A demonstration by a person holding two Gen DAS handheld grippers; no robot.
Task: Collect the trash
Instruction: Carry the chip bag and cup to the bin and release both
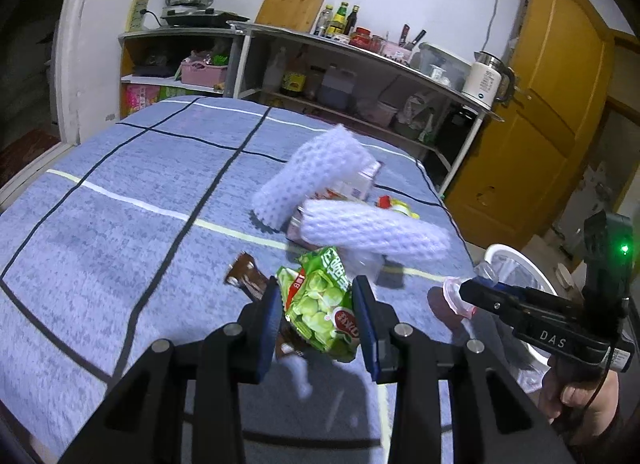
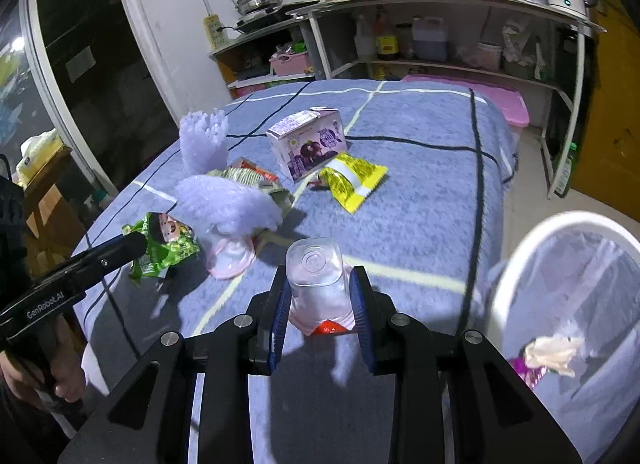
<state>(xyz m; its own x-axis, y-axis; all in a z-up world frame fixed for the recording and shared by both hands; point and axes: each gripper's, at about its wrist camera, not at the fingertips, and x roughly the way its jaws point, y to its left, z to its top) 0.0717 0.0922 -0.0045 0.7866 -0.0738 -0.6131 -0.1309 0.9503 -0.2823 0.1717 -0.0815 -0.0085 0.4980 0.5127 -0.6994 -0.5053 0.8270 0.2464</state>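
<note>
Green snack bag (image 1: 320, 304) crumpled – clear cup (image 2: 316, 284) inverted.

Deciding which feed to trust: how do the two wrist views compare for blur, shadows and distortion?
Left wrist: green snack bag in the left gripper is sharp; shelf lines bow from fisheye; the gripper casts a dark shadow on the blue cloth. Right wrist: clear cup in the right gripper is crisp; white bin rim smears at the edge.
</note>
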